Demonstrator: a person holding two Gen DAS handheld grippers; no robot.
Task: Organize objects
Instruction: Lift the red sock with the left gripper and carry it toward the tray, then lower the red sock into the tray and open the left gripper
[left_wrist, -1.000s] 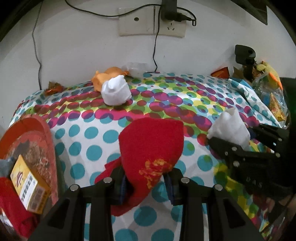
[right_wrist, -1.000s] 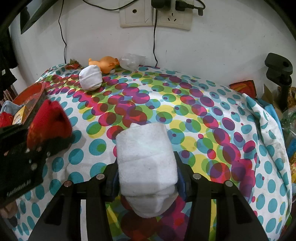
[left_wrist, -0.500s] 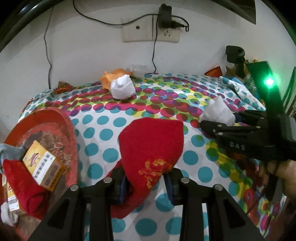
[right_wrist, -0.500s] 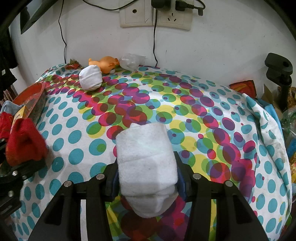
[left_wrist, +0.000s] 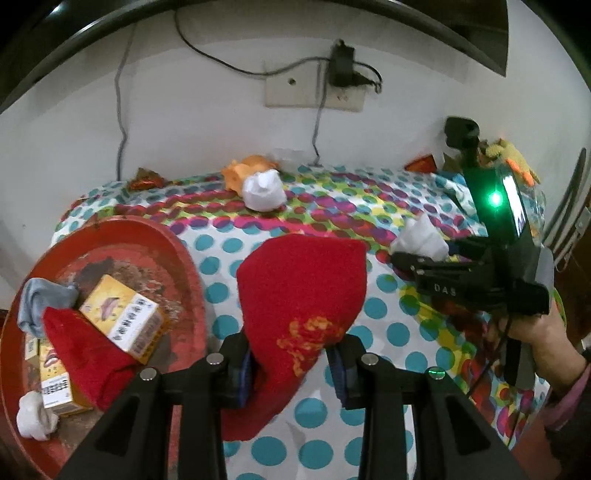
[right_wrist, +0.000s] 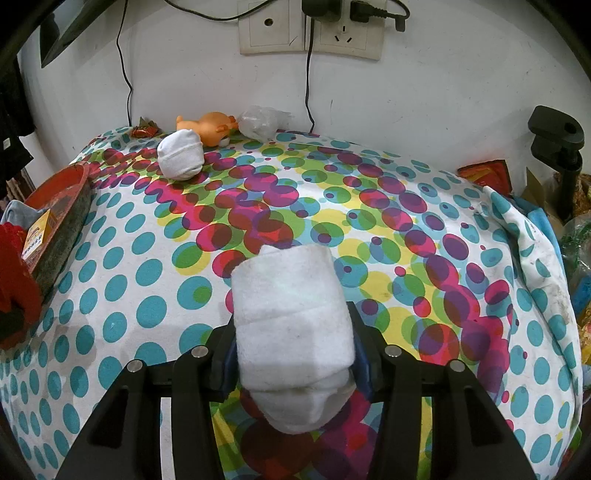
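Note:
My left gripper is shut on a red sock with a yellow pattern, held above the dotted cloth just right of a red basin. The basin holds yellow boxes, another red sock, a grey sock and a white sock. My right gripper is shut on a rolled white sock over the cloth's middle; the left wrist view shows it at right, with a hand behind. Another white rolled sock lies near the wall.
An orange rubber toy, a clear plastic bag and a foil wrapper lie along the wall under the sockets. A black clamp stand and snack bags crowd the right edge. The basin sits at the table's left edge.
My left gripper has moved left and up with the red sock, bringing the red basin and its contents fully into view. The right gripper and its white sock have stayed put.

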